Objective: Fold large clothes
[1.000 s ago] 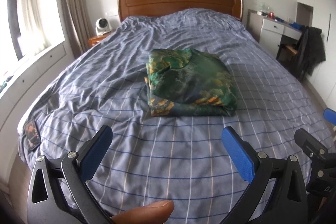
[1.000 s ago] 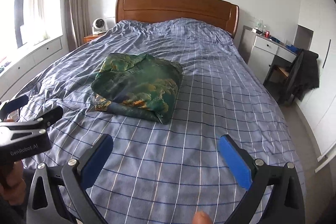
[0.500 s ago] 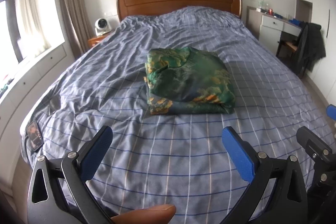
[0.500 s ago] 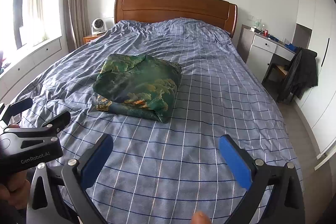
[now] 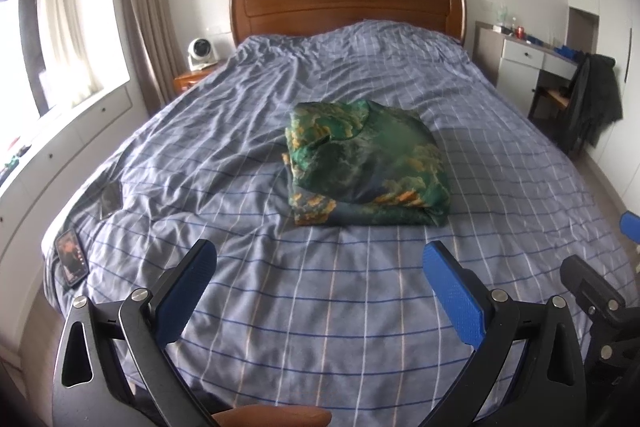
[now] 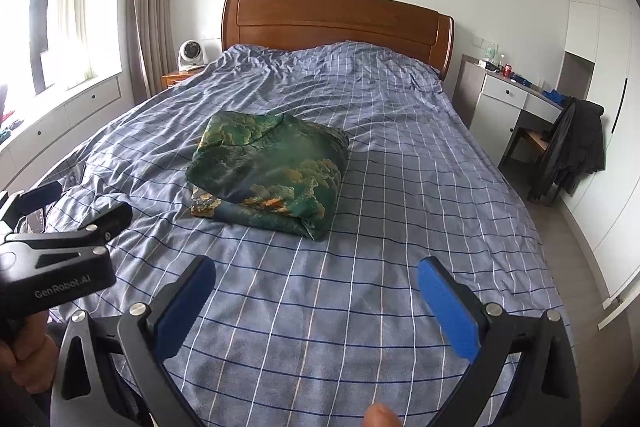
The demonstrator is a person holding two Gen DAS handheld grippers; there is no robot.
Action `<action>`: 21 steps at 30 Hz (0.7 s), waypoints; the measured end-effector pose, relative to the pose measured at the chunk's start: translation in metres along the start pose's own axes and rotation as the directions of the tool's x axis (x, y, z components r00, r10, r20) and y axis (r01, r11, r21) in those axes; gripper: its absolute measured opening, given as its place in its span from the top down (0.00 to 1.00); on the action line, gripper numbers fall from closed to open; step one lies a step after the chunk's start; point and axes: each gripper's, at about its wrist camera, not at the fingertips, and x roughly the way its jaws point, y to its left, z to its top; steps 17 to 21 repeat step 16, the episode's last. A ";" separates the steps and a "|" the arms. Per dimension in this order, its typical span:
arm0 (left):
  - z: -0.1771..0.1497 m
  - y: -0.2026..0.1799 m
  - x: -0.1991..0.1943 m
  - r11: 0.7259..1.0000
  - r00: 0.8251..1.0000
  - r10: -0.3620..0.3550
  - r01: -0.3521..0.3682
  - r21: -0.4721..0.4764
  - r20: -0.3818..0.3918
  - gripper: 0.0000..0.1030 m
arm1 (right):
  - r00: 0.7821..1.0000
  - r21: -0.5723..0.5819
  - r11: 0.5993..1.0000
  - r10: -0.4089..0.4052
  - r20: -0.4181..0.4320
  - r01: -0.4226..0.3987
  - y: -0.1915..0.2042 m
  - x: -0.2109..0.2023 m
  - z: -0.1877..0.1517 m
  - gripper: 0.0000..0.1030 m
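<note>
Green patterned garment point(image 5: 366, 163) looks folded at 12 o'clock (neatly stacked) — hold left gripper point(image 5: 320, 263) and right gripper point(image 6: 316, 279) back, jaws apart, empty.

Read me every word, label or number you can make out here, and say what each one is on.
"GenRobot.AI": white lettering on the black body of the left gripper, seen from the right wrist camera.
Red can on the white desk: print too small to read.
Dark phone on the blue checked bedspread: screen too blurred to read.
</note>
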 end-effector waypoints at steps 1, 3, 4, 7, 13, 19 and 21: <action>0.000 0.000 0.000 1.000 1.000 0.002 -0.002 0.000 -0.001 0.00 | 1.000 0.001 1.000 0.000 -0.004 0.000 0.000 0.001 0.000 0.00; 0.000 0.000 0.002 1.000 1.000 0.005 -0.005 0.002 -0.004 0.00 | 1.000 0.003 1.000 0.003 -0.011 -0.003 -0.001 0.002 -0.001 0.00; 0.000 0.001 0.002 1.000 1.000 0.008 -0.008 0.002 -0.004 0.00 | 1.000 0.005 1.000 0.004 -0.014 -0.004 0.000 0.002 -0.002 0.00; -0.001 0.001 0.003 1.000 1.000 0.013 -0.013 0.003 -0.005 0.00 | 1.000 0.006 1.000 0.002 -0.017 -0.002 0.000 0.003 -0.002 0.00; -0.002 0.001 0.003 1.000 1.000 0.009 -0.009 -0.005 -0.002 0.00 | 1.000 0.007 1.000 0.001 -0.014 -0.001 -0.001 0.004 -0.003 0.00; -0.003 0.001 0.002 1.000 1.000 0.016 -0.016 -0.001 0.004 0.00 | 1.000 0.008 1.000 0.001 -0.015 -0.001 -0.001 0.003 -0.003 0.00; -0.003 0.001 0.002 1.000 1.000 0.016 -0.016 -0.001 0.004 0.00 | 1.000 0.008 1.000 0.001 -0.015 -0.001 -0.001 0.003 -0.003 0.00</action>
